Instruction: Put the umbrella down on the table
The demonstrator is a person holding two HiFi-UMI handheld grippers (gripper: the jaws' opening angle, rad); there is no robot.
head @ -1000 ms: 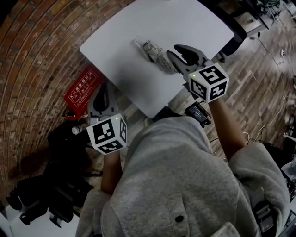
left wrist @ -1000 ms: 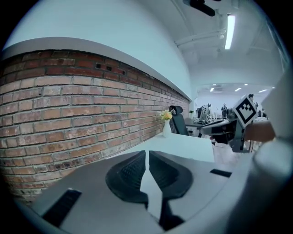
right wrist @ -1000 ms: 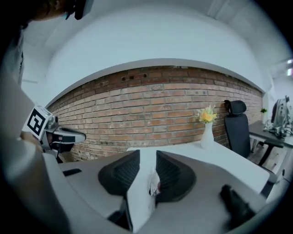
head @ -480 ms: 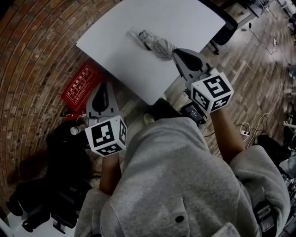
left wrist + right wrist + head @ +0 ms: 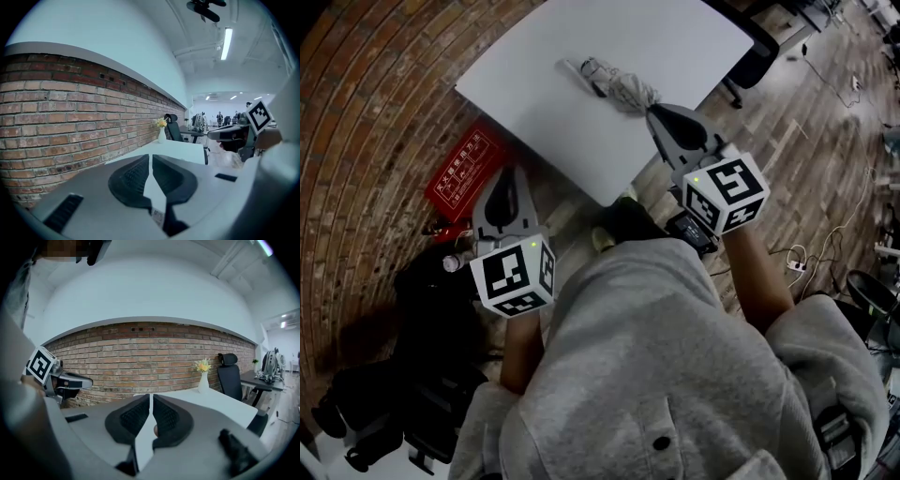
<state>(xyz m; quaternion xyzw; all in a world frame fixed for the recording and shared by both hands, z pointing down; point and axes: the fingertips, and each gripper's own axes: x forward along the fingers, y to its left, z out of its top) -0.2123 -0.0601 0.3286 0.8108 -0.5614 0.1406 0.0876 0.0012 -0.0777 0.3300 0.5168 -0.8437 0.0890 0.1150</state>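
The right gripper (image 5: 151,398) is holding its jaws together with nothing between them, and the left gripper (image 5: 150,158) is likewise closed and empty. The folded umbrella (image 5: 619,86) is lying flat on the counter (image 5: 694,37), probably just beside the right tips, so the task is looking finished.

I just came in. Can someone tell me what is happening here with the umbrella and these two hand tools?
A person in a grey top holds a gripper in each hand. The folded umbrella already lies flat on the white table. The right gripper is just off its near end, jaws shut and empty. The left gripper is beside the table, over the brick floor, also shut and empty. The task looks done.
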